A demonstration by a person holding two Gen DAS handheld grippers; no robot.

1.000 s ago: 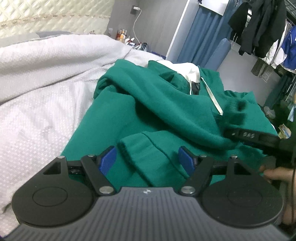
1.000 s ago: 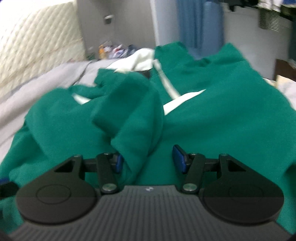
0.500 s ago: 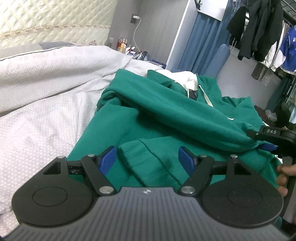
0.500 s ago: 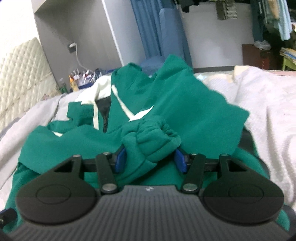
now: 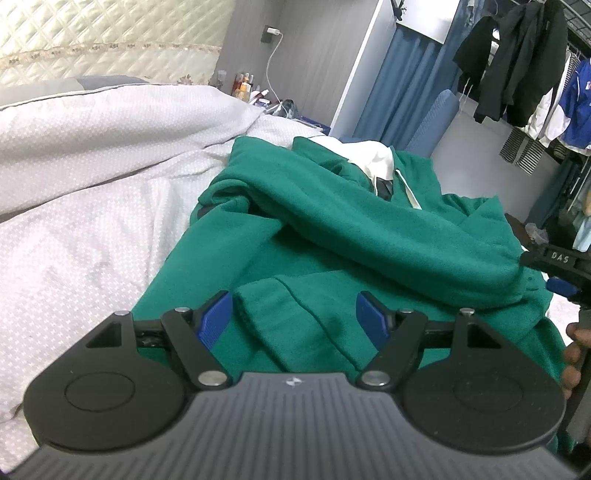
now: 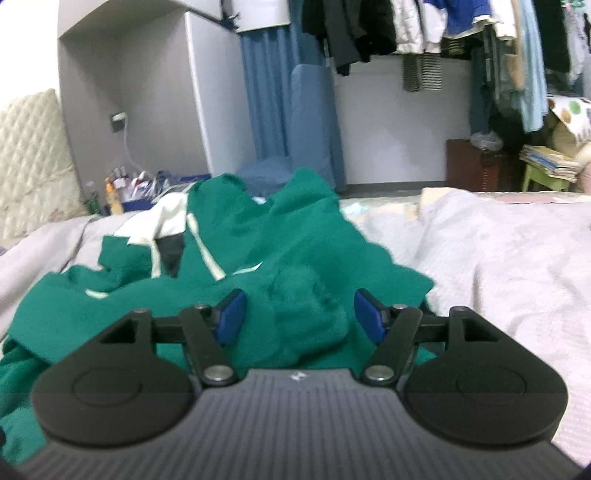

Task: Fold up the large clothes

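Note:
A large green hooded sweatshirt (image 5: 369, 229) with a white hood lining lies spread on the bed; it also shows in the right wrist view (image 6: 258, 258). One sleeve (image 5: 388, 236) is stretched across the body toward the right. My left gripper (image 5: 295, 319) is open, its blue pads either side of a ribbed green cuff (image 5: 266, 306). My right gripper (image 6: 298, 314) is open, with the bunched sleeve end (image 6: 306, 302) lying loose between its pads. The right gripper also shows at the right edge of the left wrist view (image 5: 561, 273).
White quilted bedding (image 5: 92, 184) lies left of the garment and pale bedding (image 6: 498, 258) to its right. A padded headboard (image 5: 92, 37), bottles on a bedside stand (image 5: 245, 86), blue curtains (image 6: 266, 92) and hanging clothes (image 6: 424, 29) ring the bed.
My right gripper carried the sleeve across the body to the right, then opened off the bunched sleeve end and drew back. My left gripper stayed open over the cuff.

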